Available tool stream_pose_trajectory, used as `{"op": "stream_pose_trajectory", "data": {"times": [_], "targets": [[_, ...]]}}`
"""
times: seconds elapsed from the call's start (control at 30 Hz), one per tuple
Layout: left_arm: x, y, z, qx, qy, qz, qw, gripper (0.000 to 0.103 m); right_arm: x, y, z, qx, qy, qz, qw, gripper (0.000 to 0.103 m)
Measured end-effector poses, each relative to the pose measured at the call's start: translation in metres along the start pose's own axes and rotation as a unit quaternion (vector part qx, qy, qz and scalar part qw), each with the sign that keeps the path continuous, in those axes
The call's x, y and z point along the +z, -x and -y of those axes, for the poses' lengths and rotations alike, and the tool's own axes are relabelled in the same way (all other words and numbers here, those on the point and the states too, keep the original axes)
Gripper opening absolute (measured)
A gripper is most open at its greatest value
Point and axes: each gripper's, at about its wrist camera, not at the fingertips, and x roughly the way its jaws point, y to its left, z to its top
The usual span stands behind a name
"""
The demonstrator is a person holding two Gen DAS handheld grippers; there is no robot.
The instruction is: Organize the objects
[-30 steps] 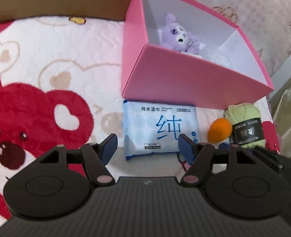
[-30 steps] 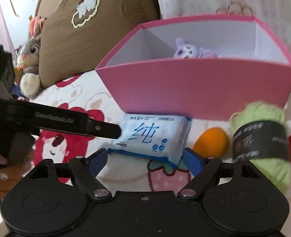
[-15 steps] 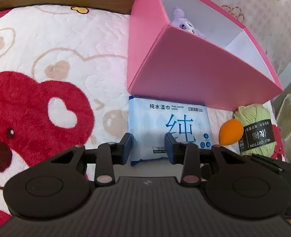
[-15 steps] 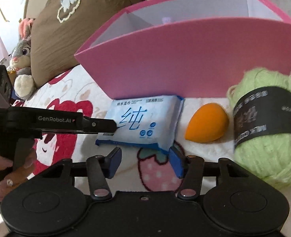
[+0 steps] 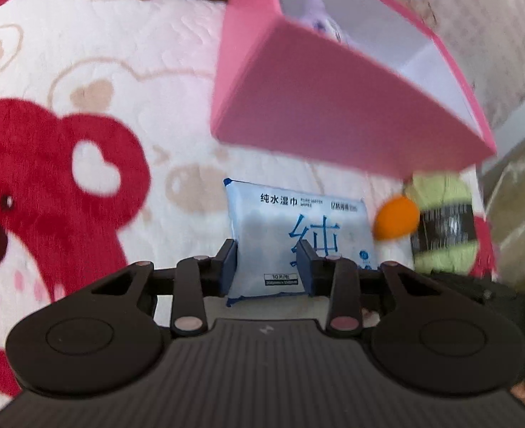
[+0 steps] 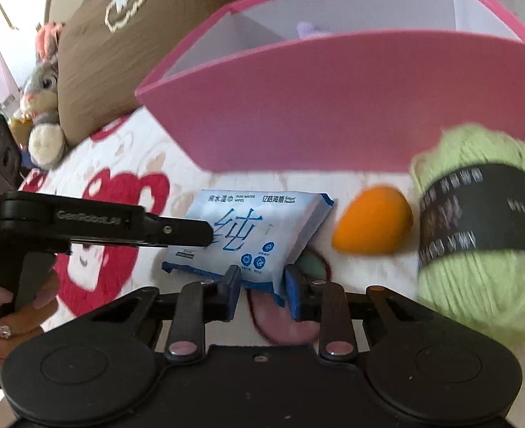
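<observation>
A blue-and-white pack of wet wipes (image 5: 294,235) is held up off the bear-print blanket (image 5: 84,107), in front of the pink box (image 5: 333,107). My left gripper (image 5: 267,267) is shut on the pack's near left end. My right gripper (image 6: 262,287) is shut on its near right corner (image 6: 258,239). A purple plush toy (image 5: 319,10) lies inside the box. An orange egg-shaped sponge (image 6: 372,226) and a green yarn ball (image 6: 476,228) with a black label lie to the right of the pack.
A brown pillow (image 6: 148,35) and a grey rabbit plush (image 6: 45,107) are at the back left in the right wrist view. A floral pillow (image 5: 494,35) stands behind the box. The person's hand (image 6: 2,314) holds the left gripper's handle.
Both grippers have closed from open onto the wipes pack. The pack has lifted off the blanket and tilted, and the views are blurred with motion.
</observation>
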Motion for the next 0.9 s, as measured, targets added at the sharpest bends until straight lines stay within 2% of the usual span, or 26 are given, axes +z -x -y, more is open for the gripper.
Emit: {"op": "stream_pose_trajectory", "data": {"times": [0.03,0.1,0.33,0.37,0.47,0.57,0.83,0.9], "targets": [[-0.004,0.0,0.003,0.014,-0.01,-0.003,0.9998,0.037,-0.001,0.001,0.001,0.006,-0.003,-0.011,1.0,0.033],[-0.01,0.002,0.005,0.031,-0.017,0.014,0.9993,0.038,-0.004,0.003,0.008,0.017,-0.022,-0.018,0.999,0.034],[-0.006,-0.001,-0.003,0.013,0.007,0.013,0.9998,0.039,0.0,0.002,0.032,0.043,-0.095,-0.004,0.995,0.041],[-0.005,-0.002,-0.002,0.012,0.006,0.014,0.9998,0.039,0.0,-0.003,0.032,0.044,-0.093,-0.008,0.995,0.042],[-0.009,-0.005,0.005,0.028,-0.016,0.031,0.999,0.039,0.0,-0.01,0.03,0.043,-0.084,-0.013,0.995,0.031],[-0.013,-0.003,0.013,0.028,-0.026,0.033,0.9987,0.037,-0.001,-0.007,0.023,0.033,-0.065,-0.008,0.997,0.027],[-0.022,0.011,0.025,0.031,-0.024,0.032,0.9987,0.037,-0.007,0.005,0.005,0.006,-0.02,0.006,1.0,0.027],[-0.024,0.018,0.028,0.029,-0.025,0.031,0.9988,0.037,-0.01,0.009,0.004,0.007,-0.018,0.005,1.0,0.03]]}}
